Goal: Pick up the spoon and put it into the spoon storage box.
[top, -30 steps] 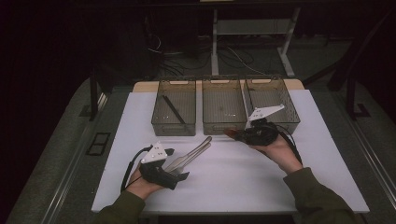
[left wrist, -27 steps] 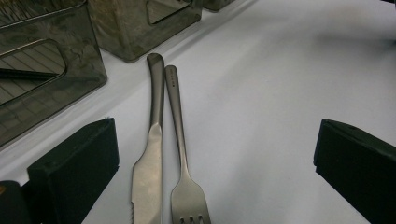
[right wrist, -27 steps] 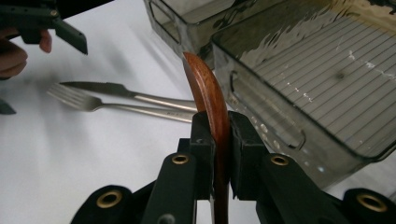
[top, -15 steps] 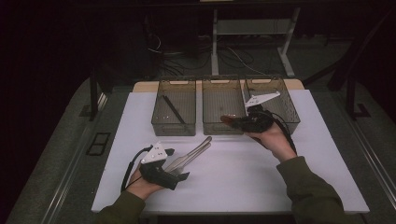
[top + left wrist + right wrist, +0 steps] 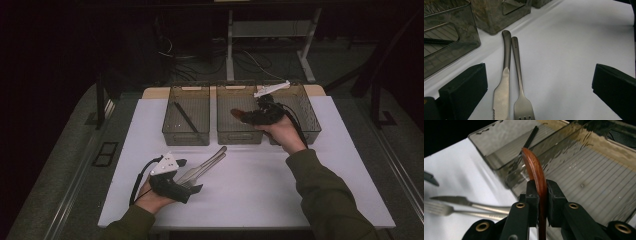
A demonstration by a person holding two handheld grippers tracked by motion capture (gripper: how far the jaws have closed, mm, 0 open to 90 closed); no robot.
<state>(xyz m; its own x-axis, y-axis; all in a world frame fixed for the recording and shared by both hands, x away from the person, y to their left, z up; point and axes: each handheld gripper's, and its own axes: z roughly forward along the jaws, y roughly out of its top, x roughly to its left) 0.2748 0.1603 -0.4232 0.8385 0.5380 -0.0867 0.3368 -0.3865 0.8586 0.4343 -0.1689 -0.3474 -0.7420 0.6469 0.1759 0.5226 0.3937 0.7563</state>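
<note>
Wooden spoon (image 5: 535, 173) pinched edge-on between the fingers (image 5: 532, 195) of the right gripper (image 5: 264, 114), hanging over the middle bin (image 5: 239, 136) of three on the white table (image 5: 260, 200); thin, smooth wood in a narrow grip, so liable to pivot or slide loose, and likely to clip the bin wall or land across the rim if let go too early or too high. Left gripper (image 5: 186, 176) resting low with fingers (image 5: 465, 88) spread wide around the knife (image 5: 502, 92) and fork (image 5: 522, 100) lying side by side, touching neither; closing from here risks catching both at once or skidding them across the table.
</note>
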